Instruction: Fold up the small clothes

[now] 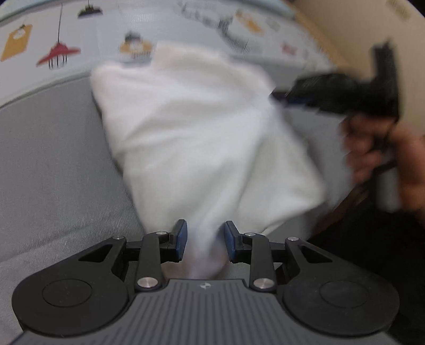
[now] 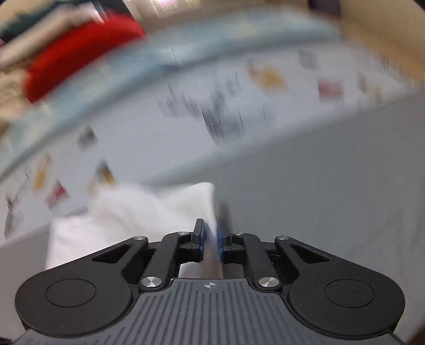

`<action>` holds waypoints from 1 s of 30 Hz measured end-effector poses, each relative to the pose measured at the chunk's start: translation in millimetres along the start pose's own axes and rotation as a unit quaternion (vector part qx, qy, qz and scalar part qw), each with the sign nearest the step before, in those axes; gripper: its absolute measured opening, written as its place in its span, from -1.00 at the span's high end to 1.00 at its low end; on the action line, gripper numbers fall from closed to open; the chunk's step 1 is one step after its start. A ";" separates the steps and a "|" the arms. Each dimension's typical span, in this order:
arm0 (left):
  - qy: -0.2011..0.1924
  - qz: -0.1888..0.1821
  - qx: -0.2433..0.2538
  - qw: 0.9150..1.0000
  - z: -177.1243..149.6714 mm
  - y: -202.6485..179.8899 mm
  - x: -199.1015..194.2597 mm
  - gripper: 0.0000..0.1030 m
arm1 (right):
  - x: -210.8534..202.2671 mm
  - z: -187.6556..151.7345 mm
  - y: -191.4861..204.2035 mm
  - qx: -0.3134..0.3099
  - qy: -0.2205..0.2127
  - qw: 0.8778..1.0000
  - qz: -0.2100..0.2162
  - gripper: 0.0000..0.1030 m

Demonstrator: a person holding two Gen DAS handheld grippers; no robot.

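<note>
The left gripper is gripping bunched white cloth loosely at lower centre; the right gripper is pinching a thin corner, which may be slipping out.

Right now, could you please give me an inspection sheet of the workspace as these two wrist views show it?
Surface: grey fabric cushion, with a printed sheet beyond it.
Job's things: white garment, bunched and stretched between both grippers; views blurred.
Clutter: red fabric on a blurred pile at the far left of the right wrist view.
Grippers: left gripper has cloth between its pads, jaws partly apart; right gripper is shut on a garment edge and held by a hand.
Cables: nothing seen.
Surroundings: beige wall on the right.
</note>
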State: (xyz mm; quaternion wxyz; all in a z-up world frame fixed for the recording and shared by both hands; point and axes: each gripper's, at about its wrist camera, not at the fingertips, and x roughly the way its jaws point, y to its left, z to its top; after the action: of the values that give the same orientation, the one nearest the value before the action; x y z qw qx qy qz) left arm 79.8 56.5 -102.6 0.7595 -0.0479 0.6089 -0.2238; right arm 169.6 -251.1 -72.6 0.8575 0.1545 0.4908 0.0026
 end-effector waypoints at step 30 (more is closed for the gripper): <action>0.012 0.050 -0.004 0.999 -1.0 -10.8 -3.8 0.04 | -69.4 -27.7 -31.3 -0.177 0.082 0.975 0.103 0.36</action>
State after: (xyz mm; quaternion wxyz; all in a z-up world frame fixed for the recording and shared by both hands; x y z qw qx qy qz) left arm 75.2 48.5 -95.8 0.7624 -0.0178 0.6202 -0.1838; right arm 105.8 -284.5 -35.6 0.8234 0.0492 0.5322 0.1908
